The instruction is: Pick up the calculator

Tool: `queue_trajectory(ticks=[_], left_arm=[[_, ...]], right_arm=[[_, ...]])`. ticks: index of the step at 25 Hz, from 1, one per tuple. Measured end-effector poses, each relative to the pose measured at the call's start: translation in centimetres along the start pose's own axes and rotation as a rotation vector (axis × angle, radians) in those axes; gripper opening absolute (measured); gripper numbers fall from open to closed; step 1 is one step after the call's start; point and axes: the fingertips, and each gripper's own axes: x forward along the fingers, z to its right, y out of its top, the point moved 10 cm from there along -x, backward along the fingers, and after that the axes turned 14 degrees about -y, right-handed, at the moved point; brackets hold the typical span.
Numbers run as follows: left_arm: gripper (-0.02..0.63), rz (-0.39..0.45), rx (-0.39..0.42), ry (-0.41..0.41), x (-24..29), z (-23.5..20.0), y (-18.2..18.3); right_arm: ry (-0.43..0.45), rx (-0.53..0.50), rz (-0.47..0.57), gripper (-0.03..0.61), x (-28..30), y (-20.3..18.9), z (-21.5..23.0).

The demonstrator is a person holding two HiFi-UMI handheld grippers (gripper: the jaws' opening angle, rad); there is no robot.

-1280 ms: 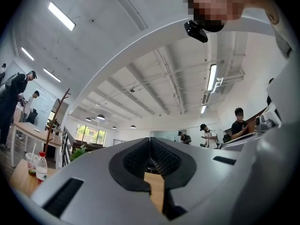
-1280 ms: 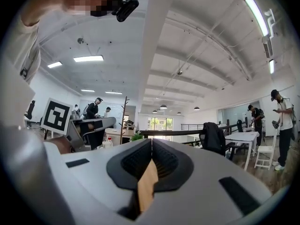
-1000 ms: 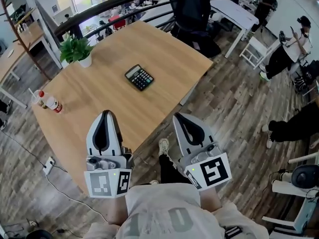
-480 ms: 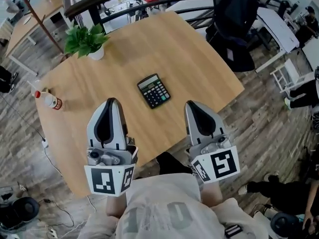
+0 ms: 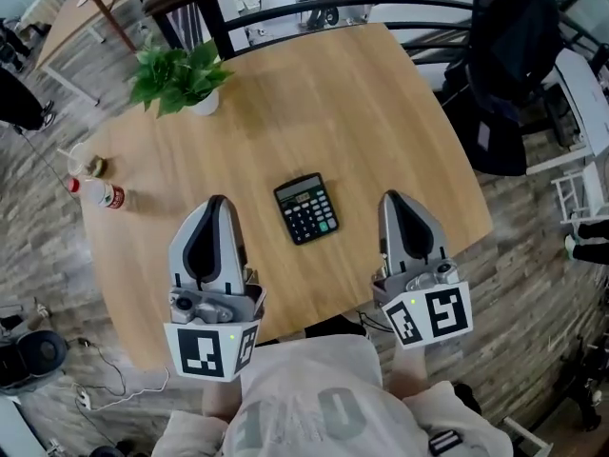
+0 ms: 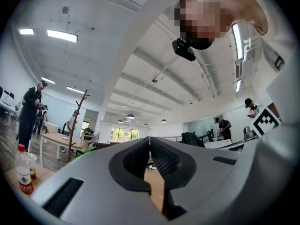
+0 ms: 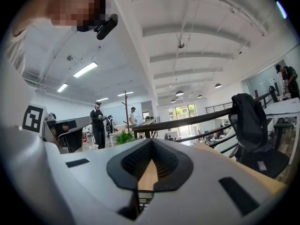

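Your left gripper (image 5: 217, 201) and right gripper (image 5: 396, 198) both hover over the near part of the wooden desk (image 5: 381, 112), each with its jaws pressed together and nothing between them. The calculator (image 5: 306, 208) lies flat on the desk, keys up, between the two gripper tips and touched by neither. A potted plant (image 5: 181, 76) stands at the far left corner, and a bottle (image 5: 100, 194) stands near the left edge.

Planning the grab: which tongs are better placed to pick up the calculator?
Right, narrowly. The right tongs have the calculator in their own view, just below their shut tips; the left tongs, also shut, show only table between theirs.
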Motion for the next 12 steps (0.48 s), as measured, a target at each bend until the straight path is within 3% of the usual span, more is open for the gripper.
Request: queue_trajectory(ticks=[5,9,12], left_arm=[[0.011,-0.074,0.039,0.022,1.5,0.2,-0.3],[0.011,-0.096,0.055,0.027,2.0,0.4,0.3],[0.012,-0.087,0.060,0.013,2.1,1.1,0.5]], right_arm=[[0.016,0.004,-0.049,0.020,1.9,-1.2,2.4],[0.065,0.159,-0.058,0.018,3.0,-1.9,3.1],[0.081,0.187,-0.036,0.018,2.7,-1.9,2.7]])
